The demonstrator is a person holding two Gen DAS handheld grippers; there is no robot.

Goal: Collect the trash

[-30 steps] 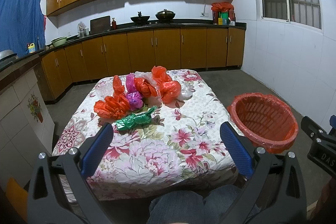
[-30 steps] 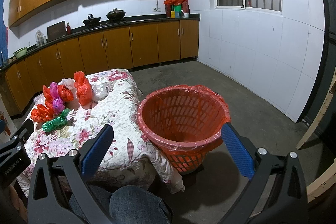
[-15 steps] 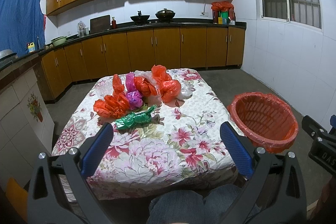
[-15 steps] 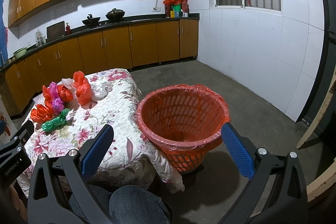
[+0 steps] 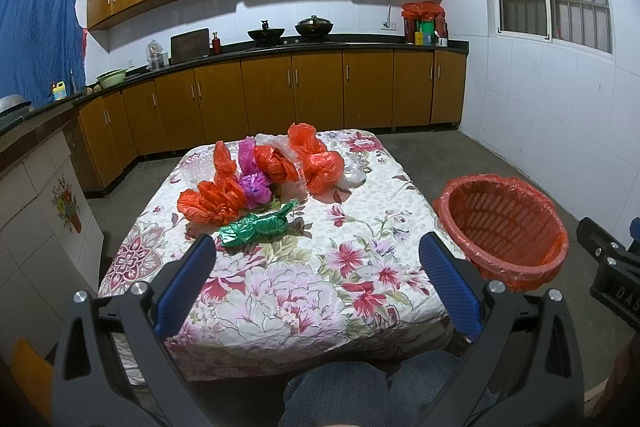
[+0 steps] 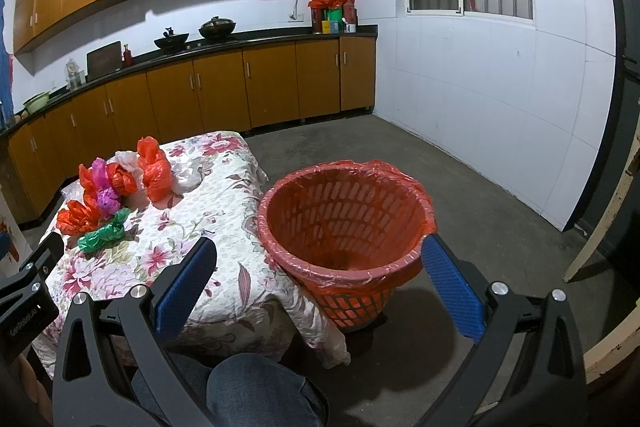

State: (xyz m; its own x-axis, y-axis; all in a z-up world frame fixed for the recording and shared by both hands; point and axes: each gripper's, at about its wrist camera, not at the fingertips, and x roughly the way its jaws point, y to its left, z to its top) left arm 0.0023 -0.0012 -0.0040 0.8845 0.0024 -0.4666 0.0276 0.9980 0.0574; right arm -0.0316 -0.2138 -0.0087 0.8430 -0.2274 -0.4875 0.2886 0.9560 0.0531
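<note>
Several crumpled plastic bags lie on a low table with a floral cloth (image 5: 304, 291): a green one (image 5: 256, 229) nearest, an orange one (image 5: 212, 201) to its left, a purple one (image 5: 254, 185), and more orange ones (image 5: 322, 169) behind. An orange basket lined with an orange bag (image 5: 506, 227) (image 6: 344, 219) stands on the floor right of the table. My left gripper (image 5: 316, 275) hovers open over the table's near end, short of the green bag. My right gripper (image 6: 320, 275) stands open just before the basket's near rim. Both hold nothing.
A person's knees in jeans (image 5: 360, 391) sit at the table's near edge. Wooden kitchen cabinets (image 5: 280, 95) line the back and left walls. Bare concrete floor (image 6: 460, 187) lies right of the basket up to the white tiled wall. A wooden board (image 6: 604, 223) leans at far right.
</note>
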